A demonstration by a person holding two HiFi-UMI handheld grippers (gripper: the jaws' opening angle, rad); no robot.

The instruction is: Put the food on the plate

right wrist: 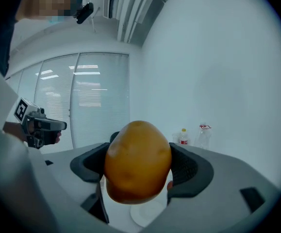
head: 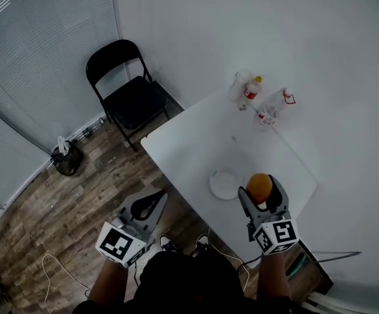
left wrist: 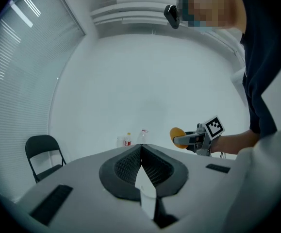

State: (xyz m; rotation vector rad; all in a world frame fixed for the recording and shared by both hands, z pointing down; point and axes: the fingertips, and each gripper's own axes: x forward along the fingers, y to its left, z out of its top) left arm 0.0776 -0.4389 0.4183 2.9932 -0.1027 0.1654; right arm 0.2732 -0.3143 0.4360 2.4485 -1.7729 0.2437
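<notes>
The food [right wrist: 138,160], a rounded orange-yellow piece like a potato, sits clamped between the dark pads of the right gripper [head: 263,190], which presses on it from both sides. It bulges out above and in front of the jaws. In the head view the gripper holds it up over the near part of the white table [head: 189,146], with the jaws pointing away from the person and the marker cube toward the body. The right forearm [head: 271,281] reaches up from the bottom of the picture behind the cube. The small round white plate [head: 216,187] lies on the table just to the left of the held food; the right gripper view shows its rim low under the food. The left gripper [head: 146,205] hangs off the table's near edge over the wooden floor [head: 78,195], well apart from the plate, with its jaws brought together at the tips and nothing between them. At the table's far corner stand a red-labelled bottle [head: 251,90] and a clear bottle [head: 269,110]. A black folding chair [head: 127,87] stands beyond the table by the wall.
</notes>
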